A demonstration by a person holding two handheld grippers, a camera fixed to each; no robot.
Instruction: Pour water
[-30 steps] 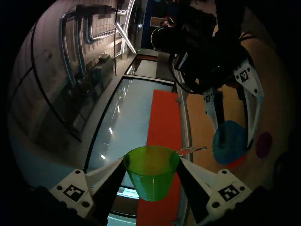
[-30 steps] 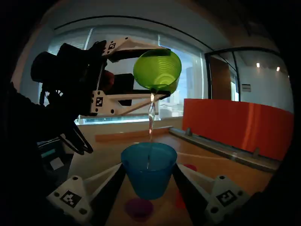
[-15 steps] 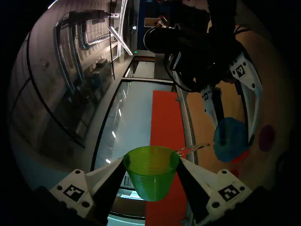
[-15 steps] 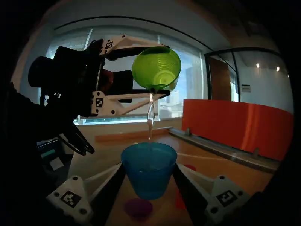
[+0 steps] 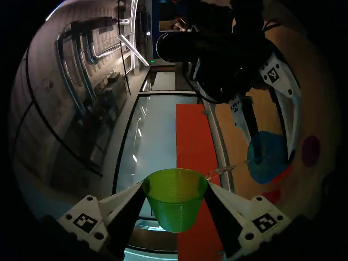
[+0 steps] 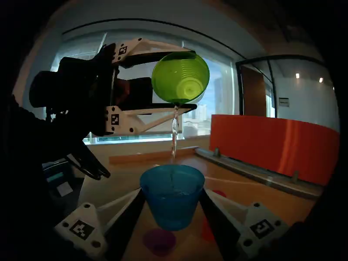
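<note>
Left tool [image 5: 175, 186] clenched on the green cup [image 5: 175, 206], tipped on its side; a thin stream of water [image 6: 174, 132] runs off its rim; directly below, right tool [image 6: 172, 189] grips the blue cup [image 6: 172, 204] upright over the counter [image 6: 243, 191], catching it.

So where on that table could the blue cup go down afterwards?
In the right gripper view, bare wood lies right of the blue cup, between the red spot and the metal rail, and left of it too. Crowded: the purple disc beneath, the green cup pouring above.
</note>
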